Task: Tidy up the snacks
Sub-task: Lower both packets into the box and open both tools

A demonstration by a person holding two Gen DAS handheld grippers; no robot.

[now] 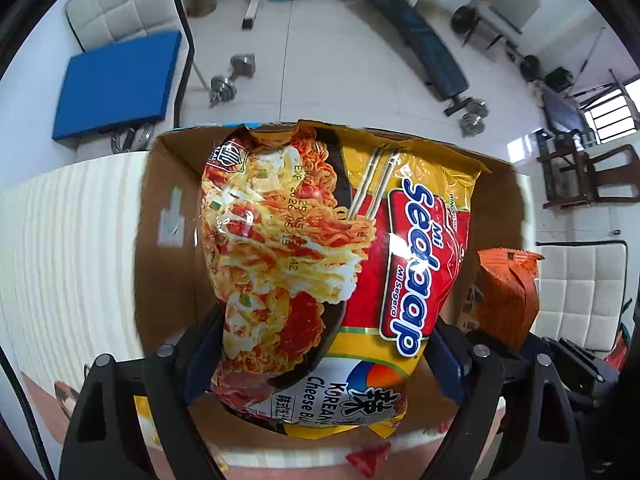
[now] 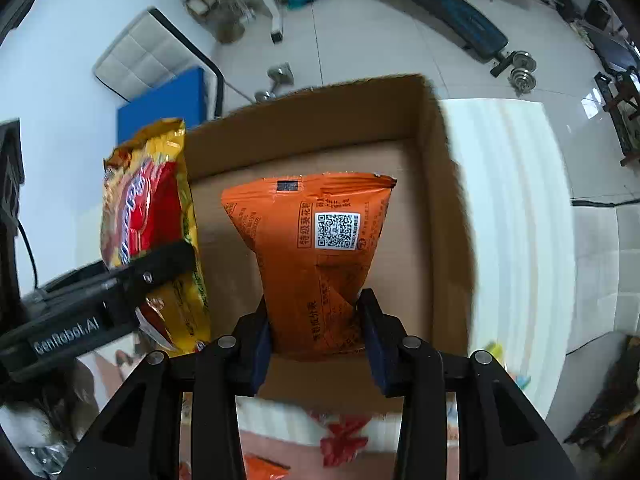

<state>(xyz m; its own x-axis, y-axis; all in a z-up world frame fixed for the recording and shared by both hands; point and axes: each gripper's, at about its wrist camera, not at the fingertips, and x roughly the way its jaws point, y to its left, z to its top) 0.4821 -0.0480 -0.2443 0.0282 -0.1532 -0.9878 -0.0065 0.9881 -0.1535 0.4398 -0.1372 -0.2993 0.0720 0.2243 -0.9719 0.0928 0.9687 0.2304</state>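
Observation:
My left gripper is shut on a yellow and red Sedaap noodle packet and holds it over the open cardboard box. The packet also shows at the left of the right wrist view, held above the box's left side. My right gripper is shut on an orange snack packet with a QR code, held above the box's brown floor. The orange packet shows at the right of the left wrist view. The box floor looks bare where visible.
The box stands on a white ribbed surface. Red and orange wrappers lie on the near side under my grippers. Beyond are a tiled floor with dumbbells, a blue mat, a weight bench and white chairs.

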